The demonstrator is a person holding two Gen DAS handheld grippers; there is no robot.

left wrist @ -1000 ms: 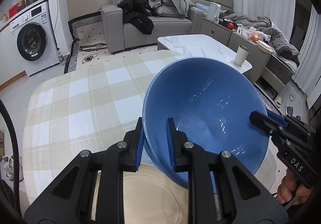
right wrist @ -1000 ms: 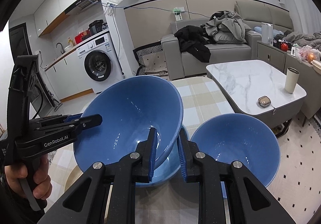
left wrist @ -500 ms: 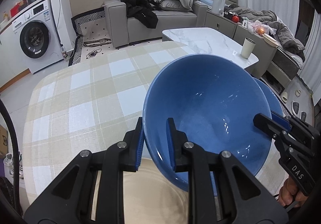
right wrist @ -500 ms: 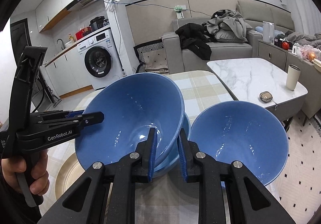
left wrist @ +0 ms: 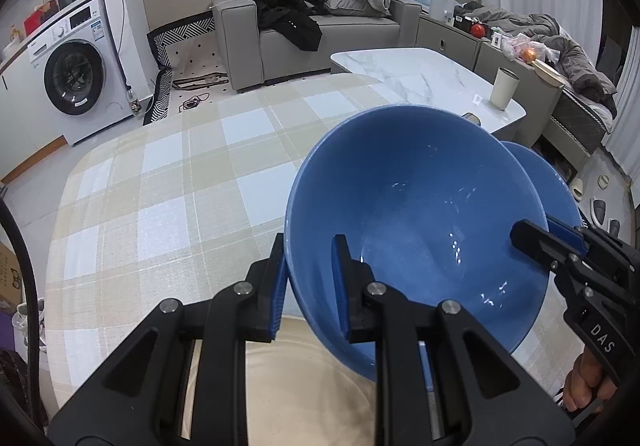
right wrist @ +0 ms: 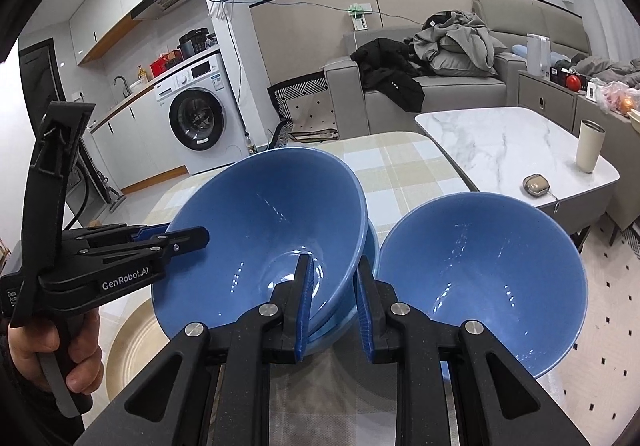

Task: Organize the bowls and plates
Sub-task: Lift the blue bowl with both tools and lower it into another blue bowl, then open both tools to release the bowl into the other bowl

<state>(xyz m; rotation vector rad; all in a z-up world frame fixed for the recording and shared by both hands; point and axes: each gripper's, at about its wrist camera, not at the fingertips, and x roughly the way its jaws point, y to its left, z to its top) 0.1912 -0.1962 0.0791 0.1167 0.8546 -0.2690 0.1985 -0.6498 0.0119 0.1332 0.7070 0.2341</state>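
Left gripper (right wrist: 188,238) reads "GenRobot.AI" — right gripper (left wrist: 520,236), "DAS".

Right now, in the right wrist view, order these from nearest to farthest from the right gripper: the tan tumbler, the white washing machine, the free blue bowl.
1. Free blue bowl, just right of the right gripper.
2. Tan tumbler, on the marble table, right.
3. White washing machine, far left wall.

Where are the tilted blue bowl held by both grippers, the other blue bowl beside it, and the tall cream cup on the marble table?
tilted blue bowl (right wrist: 256,246): right wrist view, inner wall.
other blue bowl (right wrist: 480,278): right wrist view, inside.
tall cream cup (right wrist: 590,146): right wrist view, side wall.
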